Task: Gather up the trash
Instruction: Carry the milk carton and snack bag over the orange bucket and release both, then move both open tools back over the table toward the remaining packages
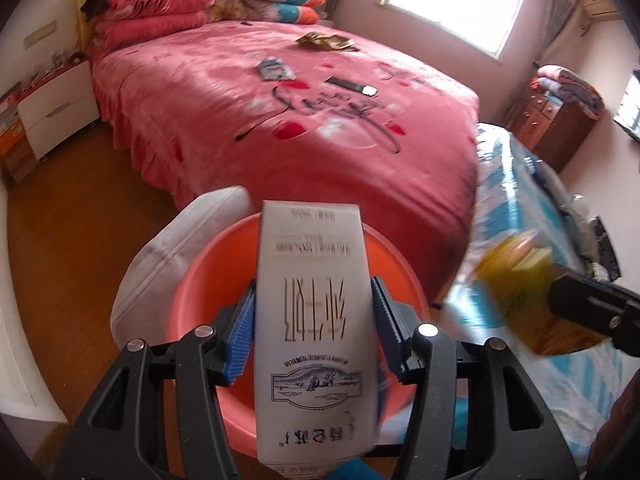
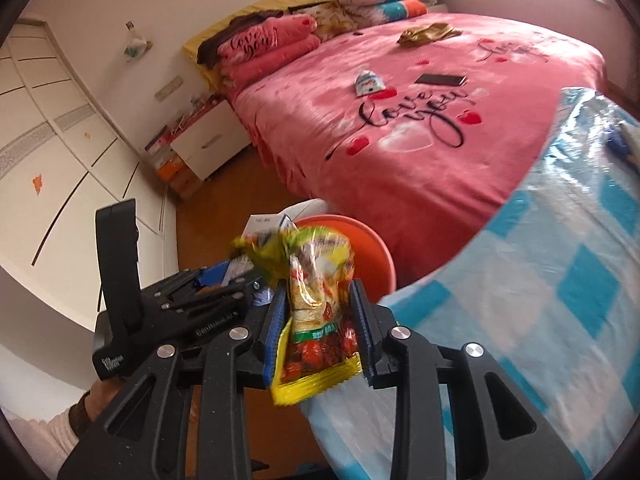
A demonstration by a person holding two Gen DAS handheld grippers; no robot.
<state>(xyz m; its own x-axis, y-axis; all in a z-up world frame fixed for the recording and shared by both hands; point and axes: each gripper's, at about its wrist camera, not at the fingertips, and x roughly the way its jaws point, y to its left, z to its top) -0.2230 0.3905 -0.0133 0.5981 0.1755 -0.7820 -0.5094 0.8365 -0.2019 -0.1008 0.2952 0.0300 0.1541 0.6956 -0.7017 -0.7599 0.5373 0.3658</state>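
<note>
A white milk carton (image 1: 314, 320) stands between the blue pads of my left gripper (image 1: 314, 292), directly over an orange plastic basin (image 1: 192, 288) on the floor. The pads flank the carton with thin gaps and do not press it. My right gripper (image 2: 320, 292) frames a yellow snack packet (image 2: 320, 300). A slim gap shows at the right pad, so the packet sits loose between open jaws. The left wrist view shows that packet (image 1: 512, 276) blurred, to the right of the basin and above a blue chequered cover. In the right wrist view the basin (image 2: 368, 248) lies just beyond the packet.
On the pink bed (image 1: 360, 160) lie a blue-white wrapper (image 1: 275, 69), a crumpled gold wrapper (image 1: 326, 41) and a dark flat device (image 1: 352, 85). A white cushion-like bag (image 1: 180, 248) leans on the basin. A blue chequered cover (image 2: 560, 280) fills the right. A white nightstand (image 1: 56, 104) stands left on wooden floor.
</note>
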